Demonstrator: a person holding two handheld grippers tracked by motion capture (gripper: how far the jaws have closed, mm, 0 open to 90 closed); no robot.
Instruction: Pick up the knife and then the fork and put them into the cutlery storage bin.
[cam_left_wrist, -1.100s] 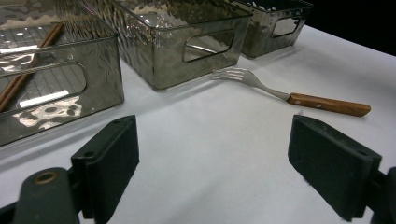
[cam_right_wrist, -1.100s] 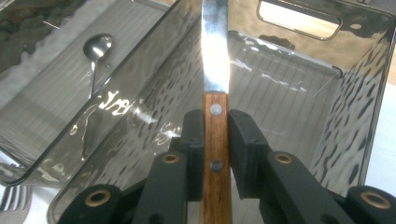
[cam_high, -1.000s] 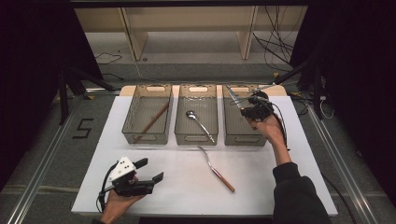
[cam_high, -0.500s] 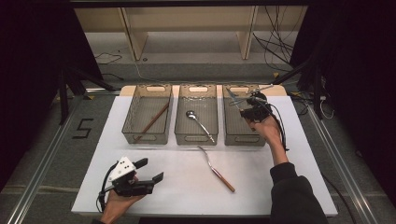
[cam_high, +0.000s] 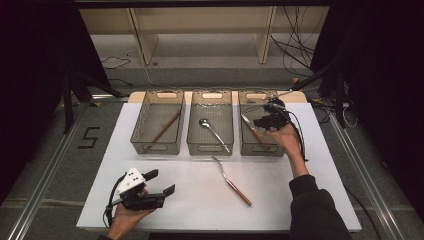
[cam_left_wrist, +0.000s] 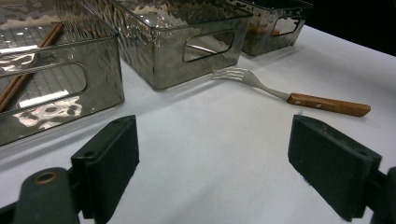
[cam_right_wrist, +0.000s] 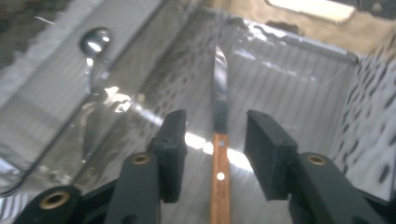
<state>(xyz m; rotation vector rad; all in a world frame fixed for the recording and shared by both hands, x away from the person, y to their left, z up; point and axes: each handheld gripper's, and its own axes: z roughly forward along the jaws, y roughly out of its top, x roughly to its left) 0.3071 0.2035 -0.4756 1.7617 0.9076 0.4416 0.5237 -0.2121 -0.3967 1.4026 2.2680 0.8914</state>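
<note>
Wooden-handled knife (cam_right_wrist: 219, 140), flat in right bin (cam_right_wrist: 299, 84)

knife (cam_right_wrist: 219, 140) between parted jaws (untouched)

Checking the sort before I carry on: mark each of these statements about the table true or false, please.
1. The knife lies in the right bin. True.
2. The right gripper is clamped on the knife. False: its jaws have just been opening and stand apart from the handle on both sides.
3. The fork is in the middle bin. False: it lies on the white table in front of the bins; the middle bin holds a spoon.
4. The left gripper is open with nothing between its jaws. True.
5. The left bin holds chopsticks. True.
</note>
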